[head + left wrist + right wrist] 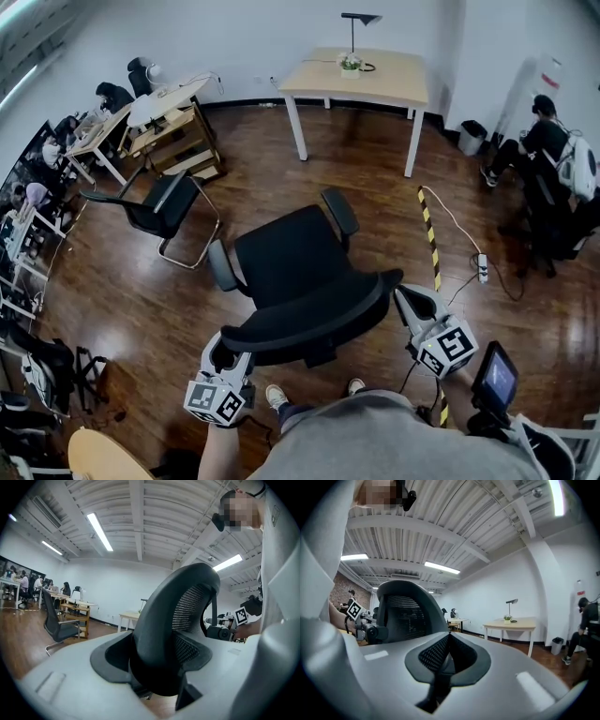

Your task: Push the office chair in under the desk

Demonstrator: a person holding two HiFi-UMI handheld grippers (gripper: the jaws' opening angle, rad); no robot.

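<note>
A black office chair [286,258] stands mid-floor with its seat towards the light wooden desk [394,80] at the far wall. Its curved backrest [314,319] is nearest me. My left gripper [223,349] sits at the backrest's left end. In the left gripper view the jaws stand wide, and the backrest rim [183,602] fills the gap between the pads. My right gripper [405,298] is shut and empty, with its tip at the backrest's right end. The right gripper view has the backrest [403,611] to its left and the desk [511,623] far ahead.
A second black chair [164,202] with chrome legs and a wooden shelf cart [178,136] stand at the left. A yellow-black cable strip [429,234] and a power strip [482,267] lie on the floor to the right. A seated person [548,159] is at the far right, by a bin [472,136].
</note>
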